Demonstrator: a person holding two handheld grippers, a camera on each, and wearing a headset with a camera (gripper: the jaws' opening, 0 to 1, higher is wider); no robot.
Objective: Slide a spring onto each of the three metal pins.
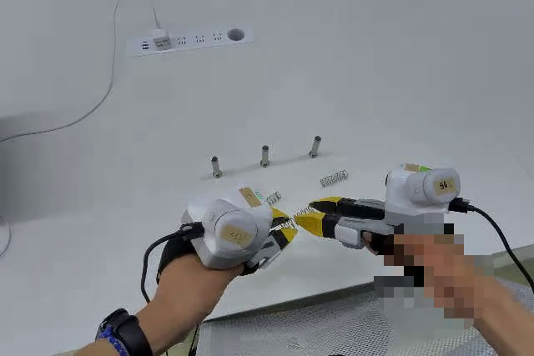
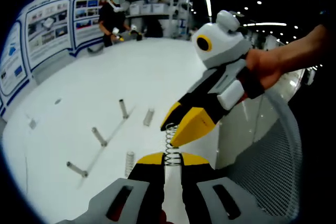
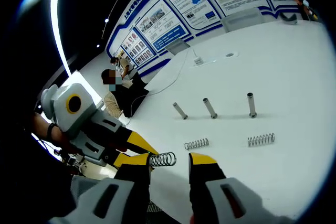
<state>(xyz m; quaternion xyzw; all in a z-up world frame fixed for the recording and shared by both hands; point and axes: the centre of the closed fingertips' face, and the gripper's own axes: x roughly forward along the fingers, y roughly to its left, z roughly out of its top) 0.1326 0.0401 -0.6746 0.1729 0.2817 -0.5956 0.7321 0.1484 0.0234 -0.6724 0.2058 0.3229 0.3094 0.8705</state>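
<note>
Thin steel wire, that spring: light and bouncy, apt to buckle or flick away, so I'd pinch it gently near one end. The left gripper clamps its base, while the right gripper stands open around its free end. Three bare pins stand at twelve o'clock, with spare springs lying nearby.

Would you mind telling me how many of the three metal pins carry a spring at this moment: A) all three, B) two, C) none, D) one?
C: in the right gripper view the left pin, middle pin and right pin all stand bare. One spring and another spring lie on the table, and the third spring is clamped in the left gripper.
</note>
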